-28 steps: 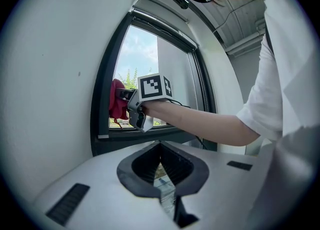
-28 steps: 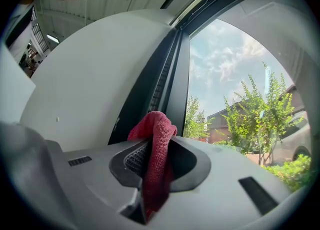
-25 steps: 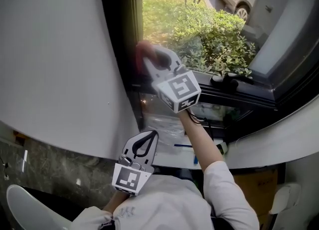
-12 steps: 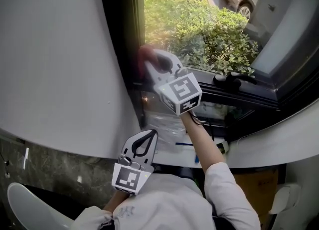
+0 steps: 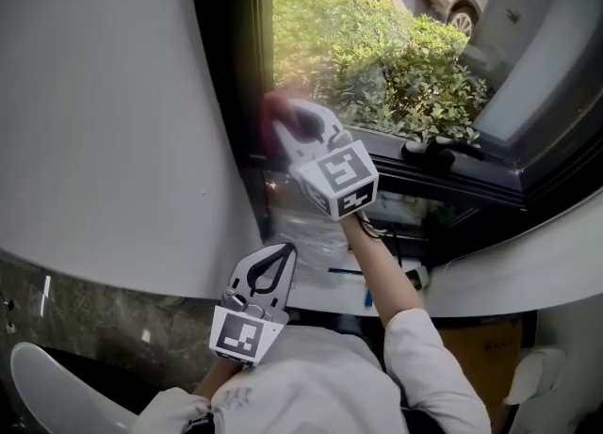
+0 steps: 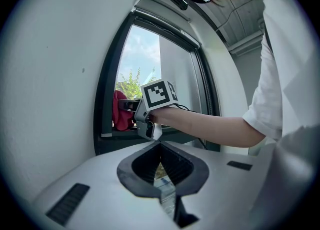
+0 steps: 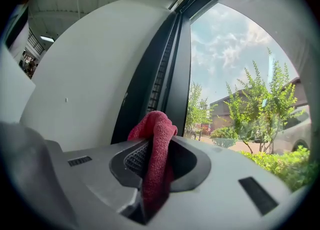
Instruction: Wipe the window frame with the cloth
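The red woven cloth (image 7: 154,174) is pinched in the right tool (image 7: 159,141), a bunched fold poking past the tips, close against the dark upright window frame (image 7: 170,79) near its lower corner, though contact cannot be told. To wipe well, I'd judge, press that fold flat onto the frame and draw it along in one even stroke, with the grip firm throughout. The left tool (image 6: 161,146) hangs low, pressed together on nothing, well apart from the frame.
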### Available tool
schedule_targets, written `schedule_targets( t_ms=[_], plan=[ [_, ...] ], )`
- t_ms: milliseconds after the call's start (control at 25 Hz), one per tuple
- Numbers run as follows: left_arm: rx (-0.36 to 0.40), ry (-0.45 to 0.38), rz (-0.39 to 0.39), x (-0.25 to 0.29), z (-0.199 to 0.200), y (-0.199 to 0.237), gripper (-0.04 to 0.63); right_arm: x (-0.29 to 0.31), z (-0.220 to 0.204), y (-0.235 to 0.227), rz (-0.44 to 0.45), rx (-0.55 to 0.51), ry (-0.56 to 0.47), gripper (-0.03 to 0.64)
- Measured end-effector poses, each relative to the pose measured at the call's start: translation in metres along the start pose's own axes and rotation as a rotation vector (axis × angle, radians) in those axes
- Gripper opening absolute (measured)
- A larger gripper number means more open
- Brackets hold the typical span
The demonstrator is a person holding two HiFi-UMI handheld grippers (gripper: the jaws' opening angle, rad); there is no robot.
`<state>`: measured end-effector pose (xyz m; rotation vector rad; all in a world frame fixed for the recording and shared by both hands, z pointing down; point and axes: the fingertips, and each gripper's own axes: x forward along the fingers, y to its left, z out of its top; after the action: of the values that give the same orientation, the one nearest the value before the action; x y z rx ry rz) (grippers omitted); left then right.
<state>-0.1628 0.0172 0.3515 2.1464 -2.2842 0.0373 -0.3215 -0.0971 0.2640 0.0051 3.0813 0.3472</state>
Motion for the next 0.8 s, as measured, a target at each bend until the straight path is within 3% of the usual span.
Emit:
schedule_targets(
  t_ms=[160,440,800],
  plan=[
    [0.000,0.000,0.004,0.002,0.000,0.000,0.009,0.000,-0.006,0.001,0.009,-0.022,0.047,0.064],
    [-0.008,-0.003,0.008,0.004,0.000,-0.001,0.009,0.001,-0.035,0.010,0.034,-0.109,0.226,0.063],
    [-0.006,-0.004,0.019,0.003,-0.001,-0.002,0.009,0.002,-0.038,0.011,0.002,-0.152,0.222,0.063]
  ],
)
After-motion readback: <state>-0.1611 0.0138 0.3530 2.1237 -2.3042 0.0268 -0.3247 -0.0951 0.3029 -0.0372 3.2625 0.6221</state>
